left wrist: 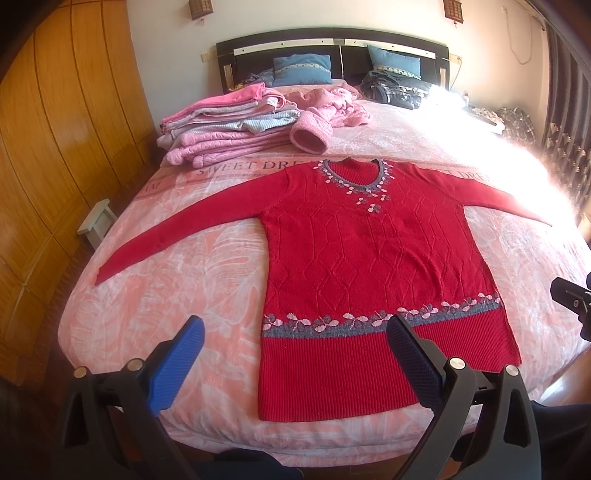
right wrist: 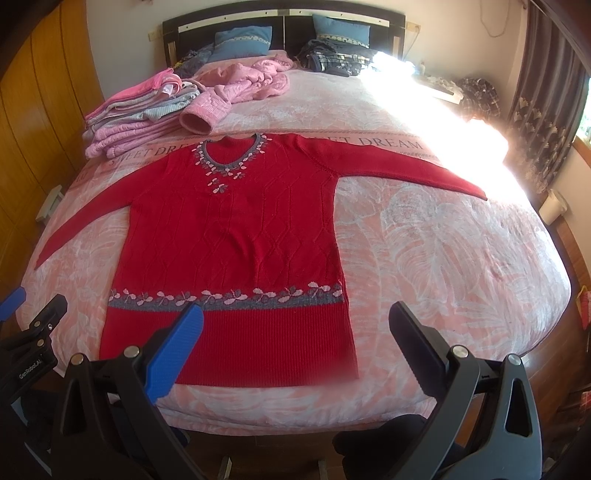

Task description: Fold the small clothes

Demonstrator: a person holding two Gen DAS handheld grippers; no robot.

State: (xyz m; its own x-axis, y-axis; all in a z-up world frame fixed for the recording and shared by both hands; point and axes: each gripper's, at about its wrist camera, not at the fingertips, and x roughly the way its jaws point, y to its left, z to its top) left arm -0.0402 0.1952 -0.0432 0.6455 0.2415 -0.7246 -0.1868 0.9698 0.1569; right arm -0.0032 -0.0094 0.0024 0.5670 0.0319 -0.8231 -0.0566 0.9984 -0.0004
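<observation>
Overhead, red sweater [left wrist: 369, 258] on pink bed [left wrist: 184, 295].

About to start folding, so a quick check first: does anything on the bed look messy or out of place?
The red sweater lies flat, sleeves spread. Behind it, a crumpled pink garment sprawls unfolded beside the folded stack, one cuff gaping toward the sweater's collar. Both grippers are open and empty.

Both your wrist cameras looked from the bed's [left wrist: 207, 258] foot toward the headboard [right wrist: 280, 22], sharing the spread sweater [left wrist: 369, 251].
</observation>
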